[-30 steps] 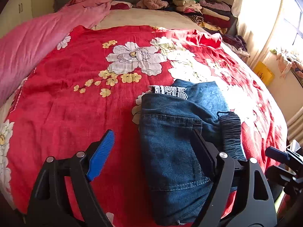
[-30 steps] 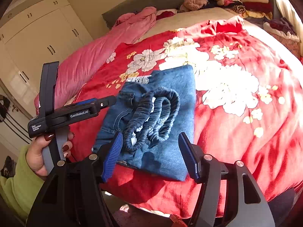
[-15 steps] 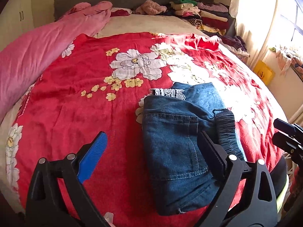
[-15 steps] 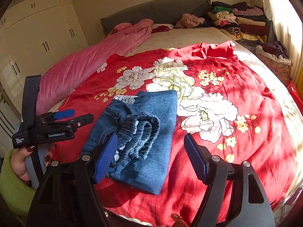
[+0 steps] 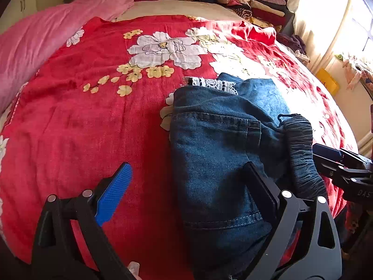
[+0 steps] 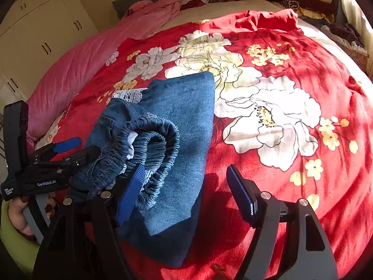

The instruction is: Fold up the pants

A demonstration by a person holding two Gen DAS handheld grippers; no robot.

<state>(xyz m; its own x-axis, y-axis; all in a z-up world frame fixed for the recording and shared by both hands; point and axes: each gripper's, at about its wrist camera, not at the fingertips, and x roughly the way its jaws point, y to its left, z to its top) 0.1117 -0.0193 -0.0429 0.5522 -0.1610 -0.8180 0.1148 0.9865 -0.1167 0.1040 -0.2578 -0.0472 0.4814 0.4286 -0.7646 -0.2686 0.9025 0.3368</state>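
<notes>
We see the folded pants [image 5: 221,154] lying on the bed [image 5: 93,128], which wears a red flowered cover.

Left gripper [image 5: 188,186]: jaws stand wide apart and have just been opening. The blue pad [image 5: 114,193] sits over bare red cover; the other finger [image 5: 263,193] is over the denim. The left edge of the pants falls between the two fingers, with no pad pressing on it. Nothing gripped.

Right gripper [image 6: 186,191]: jaws apart, nothing clamped. Its blue pad [image 6: 131,193] lies against the gathered elastic waistband [image 6: 151,149], which bunches on top of the fold; whether it presses we cannot tell. The other finger [image 6: 240,193] hangs over the red cover, just right of the pants' edge. The near right corner of the fold lies between the fingers.

Ahead of both grippers: a strip of white lace [image 5: 212,85] peeks from the far end of the pants. Further ahead and left, a pink quilt [image 5: 46,37]. At the far right, a stack of folded clothes [image 5: 247,2] by the headboard.

A hand [image 6: 17,212] with a green sleeve holds the left gripper, seen left of the right gripper.
</notes>
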